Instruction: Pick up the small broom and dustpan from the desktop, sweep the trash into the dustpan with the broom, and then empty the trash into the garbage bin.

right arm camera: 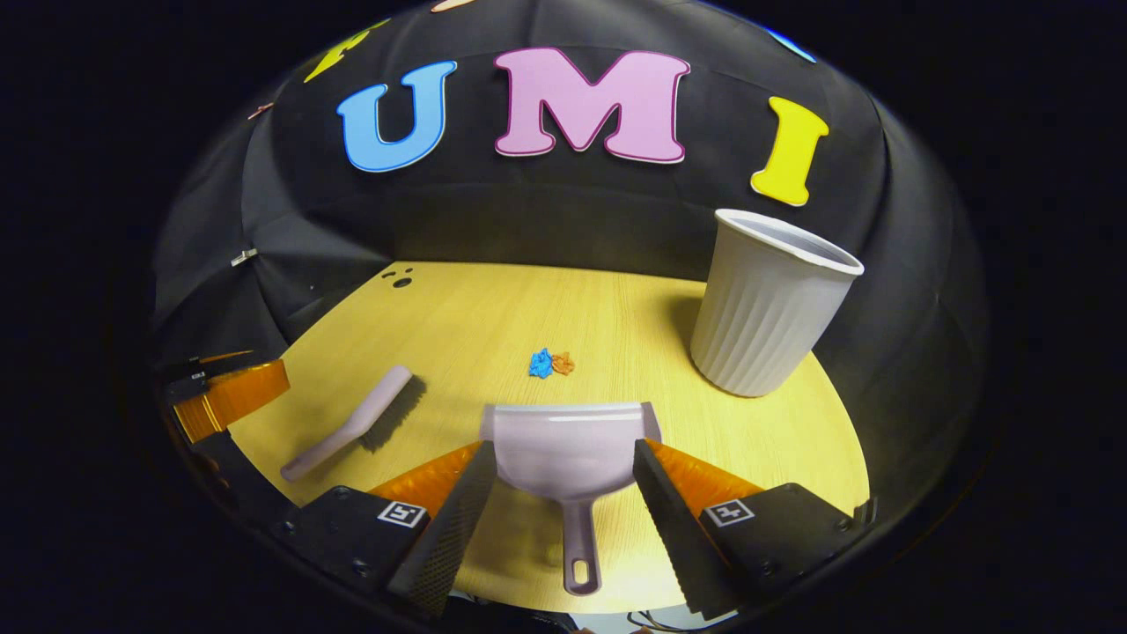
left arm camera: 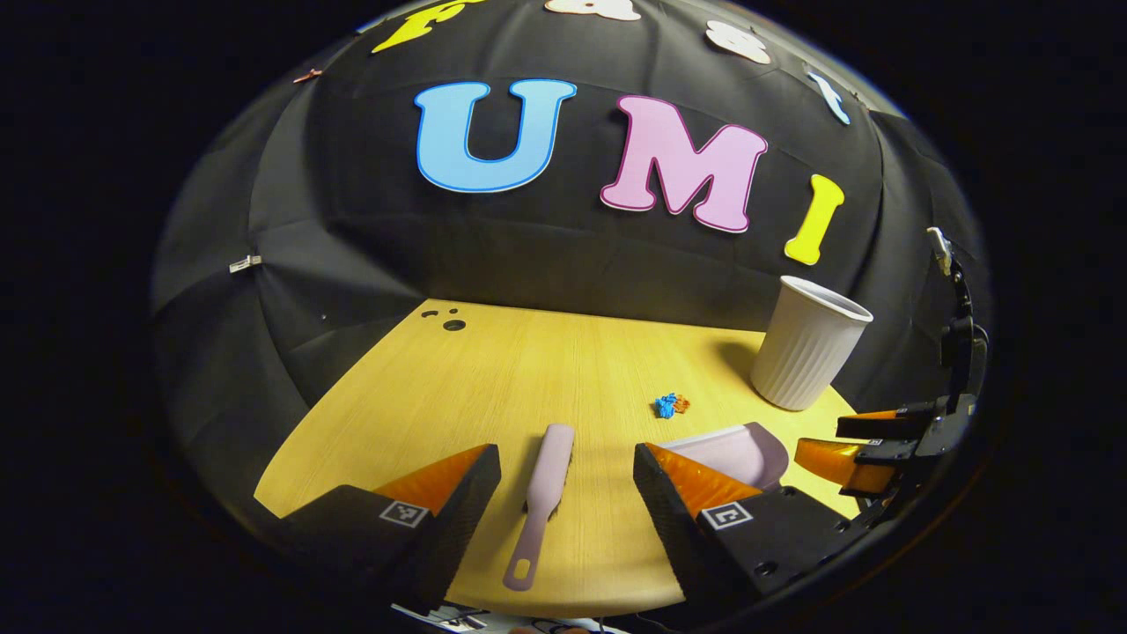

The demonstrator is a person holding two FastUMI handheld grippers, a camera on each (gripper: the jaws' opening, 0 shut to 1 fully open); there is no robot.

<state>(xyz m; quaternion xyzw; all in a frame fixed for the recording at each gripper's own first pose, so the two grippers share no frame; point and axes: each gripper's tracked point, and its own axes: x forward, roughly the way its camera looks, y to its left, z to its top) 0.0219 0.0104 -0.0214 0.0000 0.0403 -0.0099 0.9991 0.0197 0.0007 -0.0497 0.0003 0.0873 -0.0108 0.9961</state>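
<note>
A small pale-pink broom (left arm camera: 541,500) lies flat on the wooden desktop (left arm camera: 493,379), straight ahead between the spread fingers of my left gripper (left arm camera: 568,475), which is open and above it. In the right gripper view the broom (right arm camera: 352,424) lies at the left. A pale-pink dustpan (right arm camera: 563,453) rests on the desk with its handle toward me, between the fingers of my open right gripper (right arm camera: 559,475). Its corner shows in the left gripper view as the dustpan (left arm camera: 748,449). Blue and orange trash scraps (right arm camera: 550,363) lie beyond the dustpan; the scraps (left arm camera: 671,405) sit right of the broom.
A white ribbed garbage bin (right arm camera: 764,304) stands upright at the back right of the desk, also the bin (left arm camera: 806,345). The other gripper (left arm camera: 880,449) hovers at the right edge. Small holes (left arm camera: 451,322) mark the desk's far left corner. Black cloth walls close around the desk.
</note>
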